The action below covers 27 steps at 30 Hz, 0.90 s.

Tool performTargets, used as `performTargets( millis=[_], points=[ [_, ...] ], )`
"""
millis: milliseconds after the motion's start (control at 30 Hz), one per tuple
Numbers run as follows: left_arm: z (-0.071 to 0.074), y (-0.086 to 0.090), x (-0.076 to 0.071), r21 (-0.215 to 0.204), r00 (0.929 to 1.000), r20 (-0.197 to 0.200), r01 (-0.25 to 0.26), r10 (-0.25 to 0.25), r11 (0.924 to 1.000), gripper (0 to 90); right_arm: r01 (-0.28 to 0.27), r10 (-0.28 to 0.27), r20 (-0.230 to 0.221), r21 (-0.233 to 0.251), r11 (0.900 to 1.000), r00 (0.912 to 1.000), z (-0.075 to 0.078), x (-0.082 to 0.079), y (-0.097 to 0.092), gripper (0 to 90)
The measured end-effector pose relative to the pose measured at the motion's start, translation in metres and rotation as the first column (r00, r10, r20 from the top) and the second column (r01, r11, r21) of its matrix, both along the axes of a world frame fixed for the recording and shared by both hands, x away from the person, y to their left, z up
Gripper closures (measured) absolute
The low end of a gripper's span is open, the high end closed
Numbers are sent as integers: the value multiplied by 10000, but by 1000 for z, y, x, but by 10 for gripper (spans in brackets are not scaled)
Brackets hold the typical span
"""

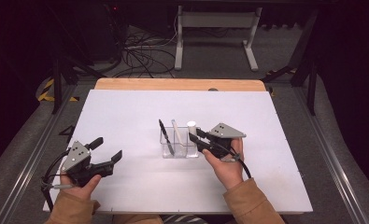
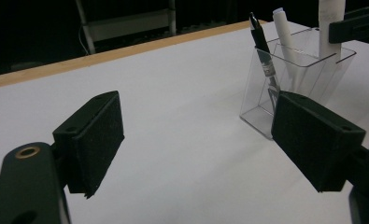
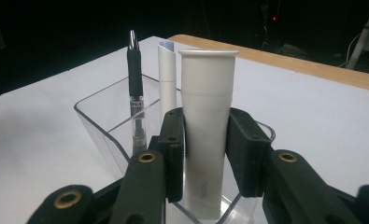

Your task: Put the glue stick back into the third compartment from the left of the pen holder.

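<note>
A clear plastic holder [image 1: 179, 146] [image 2: 289, 79] [image 3: 102, 126] stands near the middle of the white table. In it lean a black pen [image 1: 166, 136] [image 2: 264, 51] [image 3: 135, 93] and a thin white tube [image 1: 176, 132] [image 2: 285, 37] [image 3: 167, 79]. My right gripper [image 1: 195, 135] [image 3: 205, 149] is shut on a thicker white tube [image 1: 191, 125] [image 3: 206, 126] [image 2: 330, 23], held upright with its lower end inside the holder's right side. My left gripper [image 1: 108, 149] [image 2: 201, 140] rests open near the table's front left, nothing between its pads.
The white table top [image 1: 126, 112] has a wooden strip [image 1: 173, 84] along its far edge. Beyond it stand a white desk frame [image 1: 217, 32] and loose cables [image 1: 140, 53] on the floor.
</note>
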<state>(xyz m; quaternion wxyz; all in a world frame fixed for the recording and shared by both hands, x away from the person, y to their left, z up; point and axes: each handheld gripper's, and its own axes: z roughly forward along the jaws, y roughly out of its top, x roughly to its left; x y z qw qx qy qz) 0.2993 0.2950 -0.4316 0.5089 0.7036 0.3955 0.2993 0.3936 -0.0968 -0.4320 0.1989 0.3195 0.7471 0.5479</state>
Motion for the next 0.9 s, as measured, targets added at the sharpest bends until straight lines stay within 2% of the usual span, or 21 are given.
performTargets(
  millis=[367, 467, 700, 900],
  points=[
    [0, 0, 0, 0, 10000, -22, -2, 2, 10000, 178, -17, 16, -95, -116, 9999, 10000, 0, 1, -1, 677],
    [0, 0, 0, -2, 10000, -11, -9, 9, 10000, 178, -23, 23, 134, -20, 10000, 9999, 3, 1, -2, 594],
    [0, 2, -2, -26, 10000, -24, -84, 84, 10000, 178, 36, -38, 577, 26, 10000, 9983, 17, -2, -9, 465],
    [-1, 2, -4, -39, 9999, -27, -113, 113, 9999, 178, -90, 107, 843, -213, 9997, 9964, 27, -4, -13, 369]
  ],
)
